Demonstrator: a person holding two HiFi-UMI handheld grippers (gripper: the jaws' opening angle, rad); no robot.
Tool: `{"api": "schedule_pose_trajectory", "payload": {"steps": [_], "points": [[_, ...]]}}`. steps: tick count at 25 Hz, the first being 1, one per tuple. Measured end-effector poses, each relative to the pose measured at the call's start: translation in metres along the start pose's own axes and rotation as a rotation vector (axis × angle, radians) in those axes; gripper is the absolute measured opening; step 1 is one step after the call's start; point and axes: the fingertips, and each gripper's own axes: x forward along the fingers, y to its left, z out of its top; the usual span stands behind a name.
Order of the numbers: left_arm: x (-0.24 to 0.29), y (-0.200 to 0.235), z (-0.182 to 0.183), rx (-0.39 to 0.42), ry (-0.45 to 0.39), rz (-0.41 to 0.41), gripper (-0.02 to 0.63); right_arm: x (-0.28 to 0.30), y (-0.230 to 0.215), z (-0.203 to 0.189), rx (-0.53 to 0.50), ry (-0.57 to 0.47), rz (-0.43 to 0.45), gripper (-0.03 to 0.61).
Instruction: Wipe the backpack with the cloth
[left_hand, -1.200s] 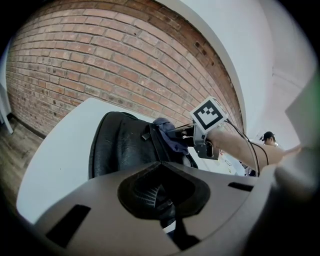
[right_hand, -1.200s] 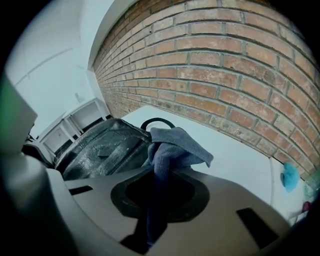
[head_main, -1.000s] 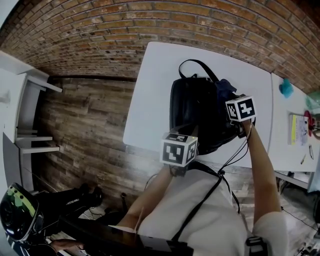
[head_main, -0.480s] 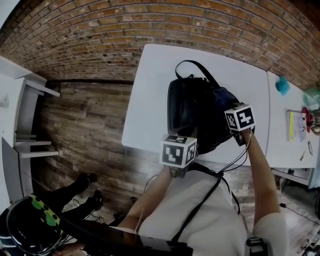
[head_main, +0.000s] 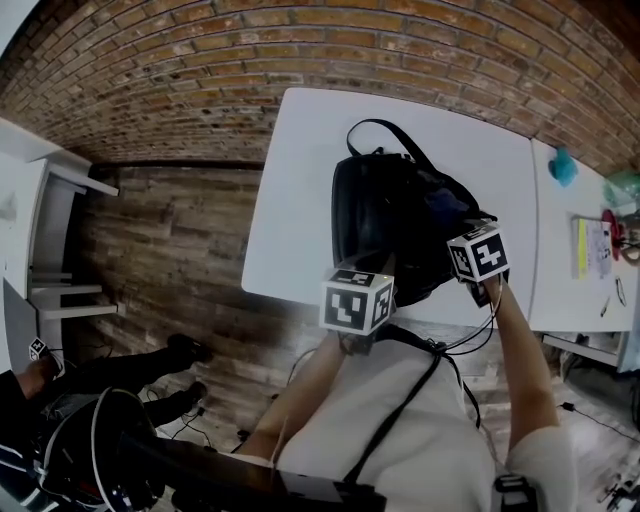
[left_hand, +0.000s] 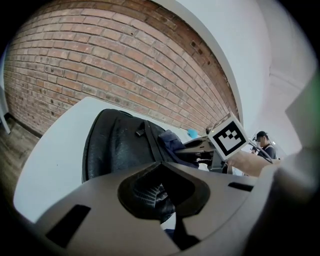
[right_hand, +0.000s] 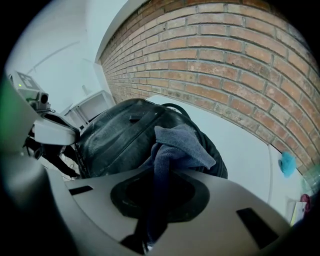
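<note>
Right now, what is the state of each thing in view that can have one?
backpack: lying on the white table.
cloth: bunched up, clamped at one end, resting against the backpack.
right gripper: shut on the cloth.
left gripper: at the backpack's near edge; whether it grips anything cannot be told.

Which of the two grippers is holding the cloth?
The right gripper: its jaws pinch the blue-grey cloth over the black backpack. The left gripper has only backpack material between its jaws.
</note>
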Motion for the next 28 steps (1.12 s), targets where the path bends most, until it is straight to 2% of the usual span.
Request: {"api": "schedule_pose_trajectory", "payload": {"steps": [15, 28], "points": [[0.004, -0.002, -0.001, 0.000, 0.008, -0.006, 0.003, -0.017, 0.022, -0.017, -0.029, 0.022, 0.035, 0.048], [0.008, -0.006, -0.001, 0.009, 0.018, -0.018, 0.003, -0.029, 0.033, -0.031, -0.007, 0.027, 0.059, 0.046]]}}
